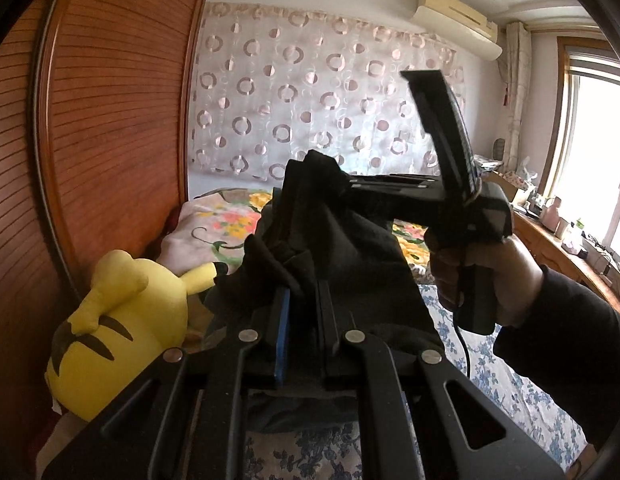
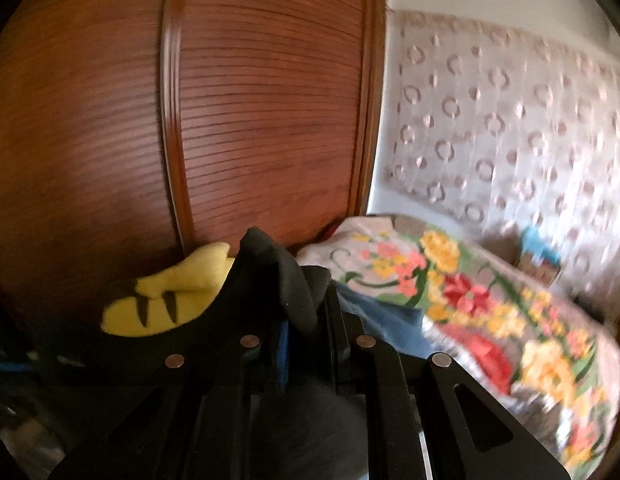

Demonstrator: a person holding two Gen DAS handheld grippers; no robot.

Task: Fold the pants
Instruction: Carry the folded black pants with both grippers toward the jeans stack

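- Hanging off the bed (image 1: 510, 380), pants (image 1: 362, 256) droop nearward; wardrobe (image 1: 110, 120) crowds left
- left gripper (image 1: 304, 300) pinches pants; right gripper (image 1: 288, 200) likewise

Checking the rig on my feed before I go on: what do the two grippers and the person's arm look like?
Both are black two-finger tools. The left gripper and right gripper each have flat black linkage bars with round silver pivot pins and a blue pad on one finger. The right one has a black pistol-style handle, a black cable hanging below it, and a black flat part rising above. The sleeve is dark.
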